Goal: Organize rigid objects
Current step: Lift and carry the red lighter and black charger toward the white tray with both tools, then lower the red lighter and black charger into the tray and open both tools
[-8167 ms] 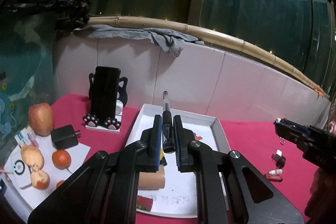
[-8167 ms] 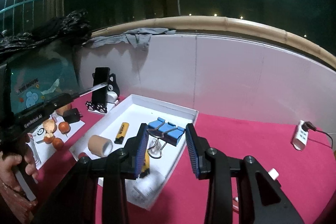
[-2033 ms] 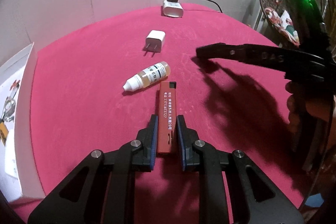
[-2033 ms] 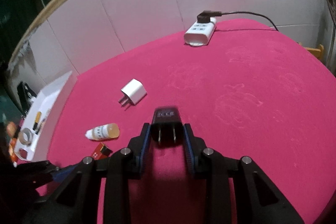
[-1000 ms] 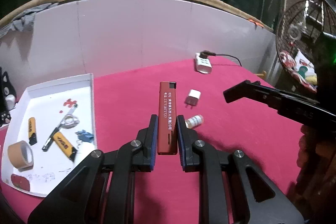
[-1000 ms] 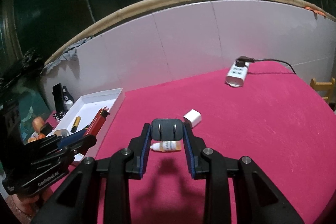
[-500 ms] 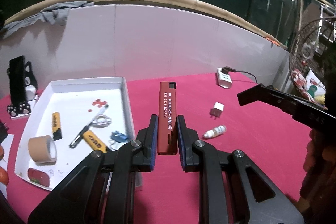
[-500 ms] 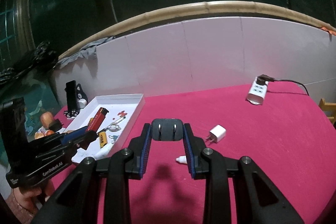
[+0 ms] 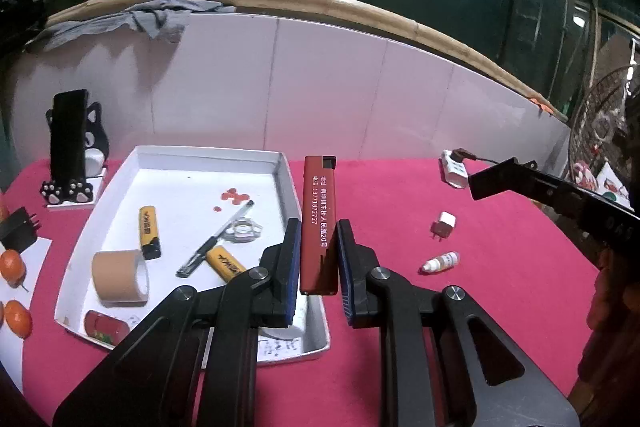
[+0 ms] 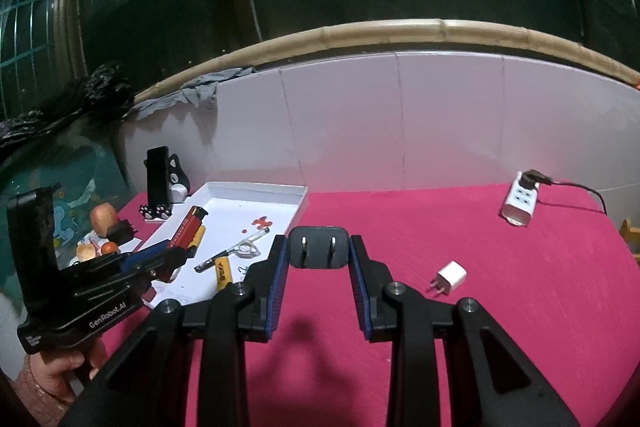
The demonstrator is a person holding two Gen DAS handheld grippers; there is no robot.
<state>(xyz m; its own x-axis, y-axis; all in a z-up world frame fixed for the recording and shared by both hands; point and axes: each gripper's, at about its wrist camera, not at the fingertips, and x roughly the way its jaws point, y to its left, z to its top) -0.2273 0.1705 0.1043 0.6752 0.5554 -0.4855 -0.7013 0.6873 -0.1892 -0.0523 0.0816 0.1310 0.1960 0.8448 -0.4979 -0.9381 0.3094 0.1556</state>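
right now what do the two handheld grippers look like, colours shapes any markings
Both are matte black two-finger tools. The left gripper and right gripper have angular arms with triangular cut-outs, silver round pivot screws and blue ribbed pads on the inner finger faces. Seen from the right wrist view, the left gripper's blocky black body carries white "GenRobot.AI" lettering. No cables or sleeves show.

The white tray [image 9: 288,171] is lying on the red tablecloth [image 9: 400,195] near the white wall panels [image 9: 328,87]. Its far half is lying mostly bare. A tape roll [image 9: 120,277], a pen [image 9: 216,235], two yellow lighters [image 9: 149,229] and a red item [image 9: 105,323] are crowding its near half. The phone stand [image 9: 72,163] is blocking the tray's far left side. Right of the tray, bare cloth is offering passage; a white plug [image 9: 444,223] and a small bottle [image 9: 440,262] are lying further right.
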